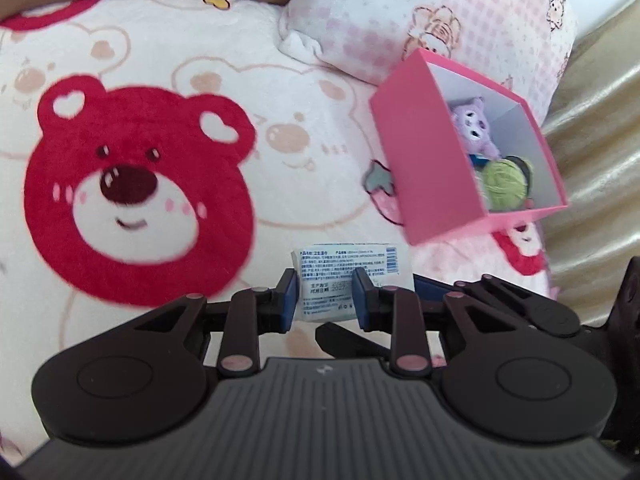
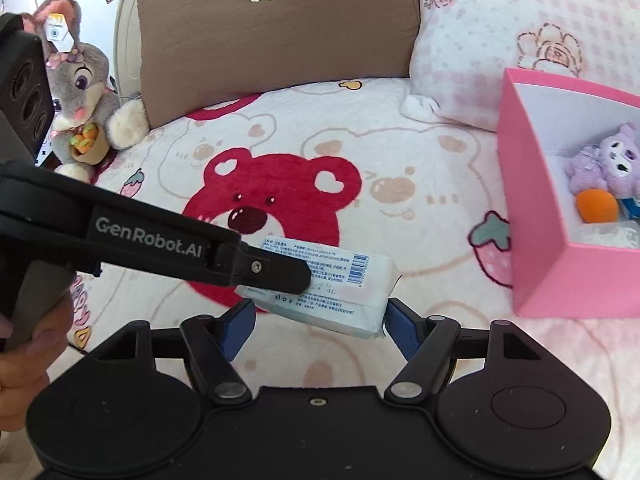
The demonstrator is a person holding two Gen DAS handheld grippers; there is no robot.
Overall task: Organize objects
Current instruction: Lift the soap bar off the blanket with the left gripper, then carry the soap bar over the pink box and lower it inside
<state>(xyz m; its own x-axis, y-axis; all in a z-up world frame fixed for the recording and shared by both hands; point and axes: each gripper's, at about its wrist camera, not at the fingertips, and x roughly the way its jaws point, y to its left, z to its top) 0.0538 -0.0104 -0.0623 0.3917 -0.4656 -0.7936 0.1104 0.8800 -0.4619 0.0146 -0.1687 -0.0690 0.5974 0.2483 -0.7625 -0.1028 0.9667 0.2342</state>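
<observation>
Left gripper (image 1: 325, 295) pinches the wipes pack (image 1: 340, 276), frame center. Right gripper (image 2: 318, 330) spread wide below it. Pink box (image 2: 536, 216) sits frame right w/ toys inside.

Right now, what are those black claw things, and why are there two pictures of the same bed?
They are two grabbing tools, one in each of a person's hands. Each carries a camera looking along its fingers, hence two pictures. The left gripper is squeezing a white wet-wipe pack. The right gripper is open around that pack, not squeezing. On the bear blanket stands a pink box holding a purple plush. A grey bunny toy sits by the brown pillow.
</observation>
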